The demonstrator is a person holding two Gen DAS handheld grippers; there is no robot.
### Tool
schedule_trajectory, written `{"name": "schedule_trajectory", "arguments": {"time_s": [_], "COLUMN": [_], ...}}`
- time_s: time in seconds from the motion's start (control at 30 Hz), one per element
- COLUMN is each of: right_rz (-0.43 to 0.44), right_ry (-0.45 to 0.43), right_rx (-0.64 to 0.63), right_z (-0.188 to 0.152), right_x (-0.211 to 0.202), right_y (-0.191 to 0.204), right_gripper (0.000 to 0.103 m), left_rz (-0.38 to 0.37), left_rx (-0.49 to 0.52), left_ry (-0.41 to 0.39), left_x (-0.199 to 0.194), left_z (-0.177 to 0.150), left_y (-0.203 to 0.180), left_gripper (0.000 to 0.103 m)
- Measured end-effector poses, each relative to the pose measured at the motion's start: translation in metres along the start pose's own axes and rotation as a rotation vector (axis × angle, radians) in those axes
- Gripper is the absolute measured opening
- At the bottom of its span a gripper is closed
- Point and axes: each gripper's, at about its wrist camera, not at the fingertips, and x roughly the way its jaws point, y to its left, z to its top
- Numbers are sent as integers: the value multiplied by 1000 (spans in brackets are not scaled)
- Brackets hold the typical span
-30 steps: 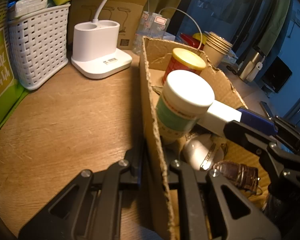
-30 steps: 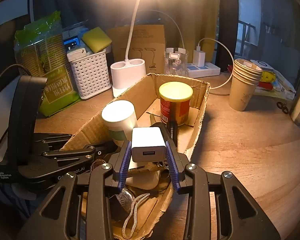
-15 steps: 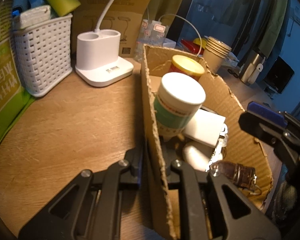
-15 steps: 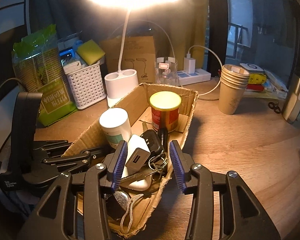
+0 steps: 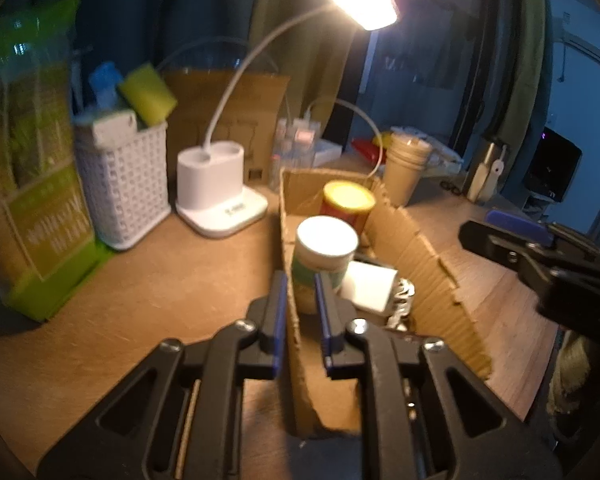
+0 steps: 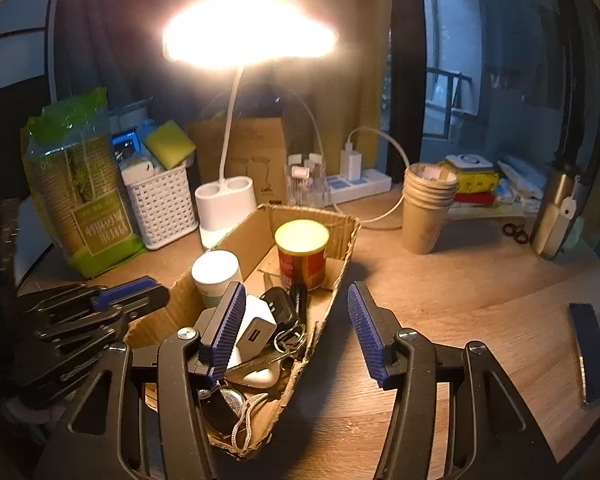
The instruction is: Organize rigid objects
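A cardboard box on the wooden desk holds a white-lidded jar, a red can with a yellow lid, a white charger, a black key fob, keys and small items. My right gripper is wide open and empty above the box's near end. My left gripper straddles the box's left wall with a small gap around it. The jar, can and charger show in the left wrist view.
A lit desk lamp with a white base, a white basket, a green bag, a power strip and stacked paper cups stand behind and beside the box. A dark strip lies at right.
My right gripper let go of the white charger into the box, opened wide and drew back. My left gripper loosened on the box wall and pulled back and up.
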Motion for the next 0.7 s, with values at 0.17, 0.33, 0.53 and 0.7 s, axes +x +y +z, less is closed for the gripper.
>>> {"name": "schedule_trajectory", "arguments": {"time_s": [0.17, 0.33, 0.53, 0.7], "right_rz": [-37, -85, -93, -90], "right_ry": [-46, -108, -178, -213], "right_rx": [11, 19, 35, 46], "right_z": [3, 7, 9, 8], "right_x": [-18, -43, -73, -92], "right_y": [-5, -11, -18, -24], "right_gripper": [64, 65, 68, 68], "left_rz": [15, 4, 93, 109], "left_rx": [41, 17, 51, 57], "left_ry": [-72, -127, -194, -274], "left_x": [-30, -55, -82, -106], "left_z": [5, 4, 6, 12], "left_y": [-17, -30, -48, -56], "left_gripper": [26, 87, 93, 95]}}
